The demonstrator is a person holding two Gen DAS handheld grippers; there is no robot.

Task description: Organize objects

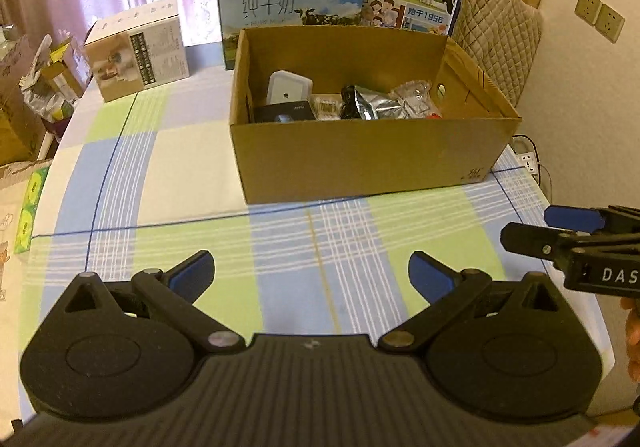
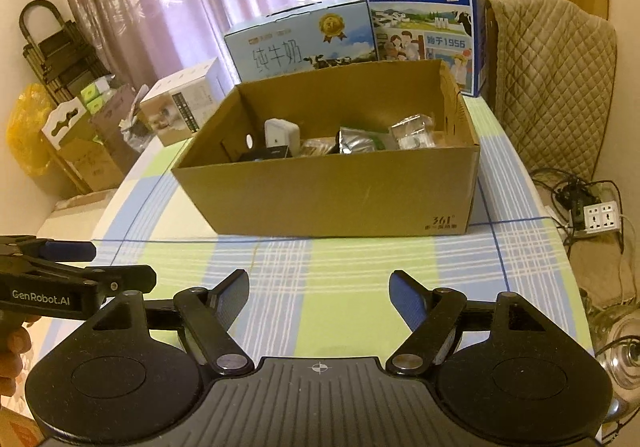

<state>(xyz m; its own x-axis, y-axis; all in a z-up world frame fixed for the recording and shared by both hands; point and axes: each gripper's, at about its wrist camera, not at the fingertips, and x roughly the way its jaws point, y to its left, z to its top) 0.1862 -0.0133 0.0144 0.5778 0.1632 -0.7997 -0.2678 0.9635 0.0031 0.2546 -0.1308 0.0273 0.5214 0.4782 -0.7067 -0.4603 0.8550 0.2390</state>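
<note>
Cardboard box, open top, sits mid-table on the checked tablecloth, toward the far edge, long axis across the table, one long wall facing both grippers. Inside: white device, silver pouch, clear packets, probably gathered there for sorting. Left gripper spread, empty, near the near edge. Right gripper likewise spread, holding nothing. Milk cartons stand behind the box.
</note>
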